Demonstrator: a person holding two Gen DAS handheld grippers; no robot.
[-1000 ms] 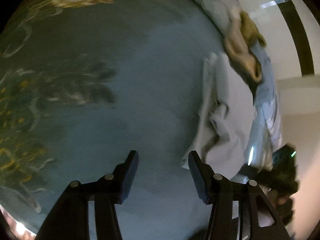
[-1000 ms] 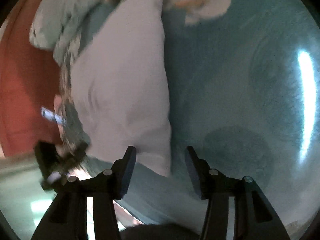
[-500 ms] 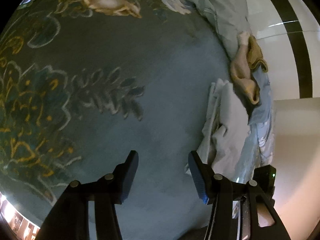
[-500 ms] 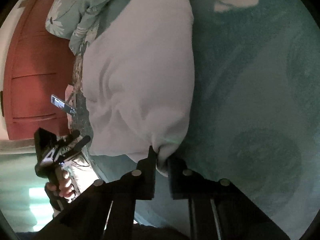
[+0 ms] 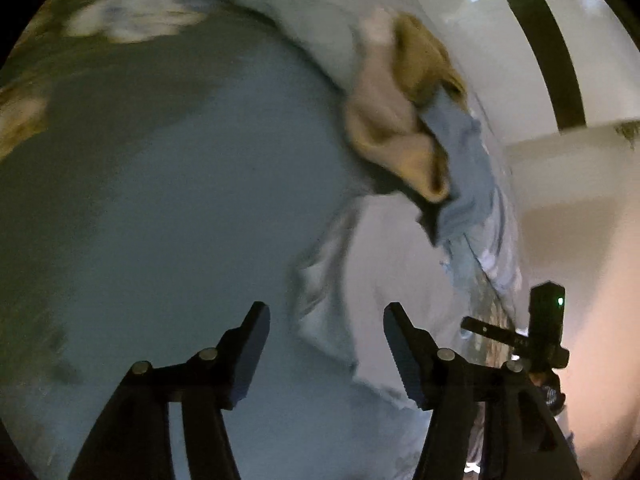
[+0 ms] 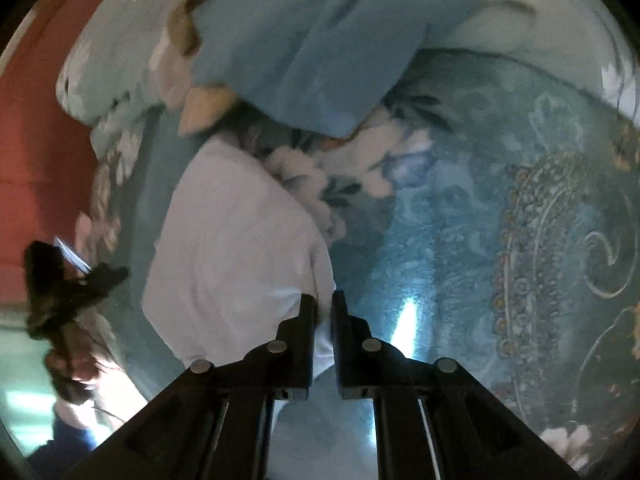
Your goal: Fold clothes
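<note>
Our right gripper (image 6: pixel 323 312) is clenched on a corner of the pale lilac garment (image 6: pixel 236 264), the cloth pinched between the two black fingers at the lower middle of the right wrist view and bunching just above them. Our left gripper (image 5: pixel 326 344) has its jaws opening with nothing pressed between them — the garment's ragged near edge (image 5: pixel 332 320) lies in the gap beyond the fingertips, but the pads do not touch it. From there the garment spreads up and left in the right wrist view, lying on the teal patterned bedspread (image 6: pixel 460 240); in the left wrist view it fills the lower right of the frame. Past it, toward the top of both views, sits a heap of other clothes: a tan piece (image 5: pixel 400 128) and a light blue one (image 6: pixel 304 48), close to our garment's far edge. To do this step well, we judge the left gripper should come down on the opposite corner and close on a single layer — not a bunched fold — before we lift. Then both hands should rise together, keeping the edge taut, and draw the cloth clear of the heap so nothing else drags along. The left view is blurred, so the exact corner is hard to pick out.
</note>
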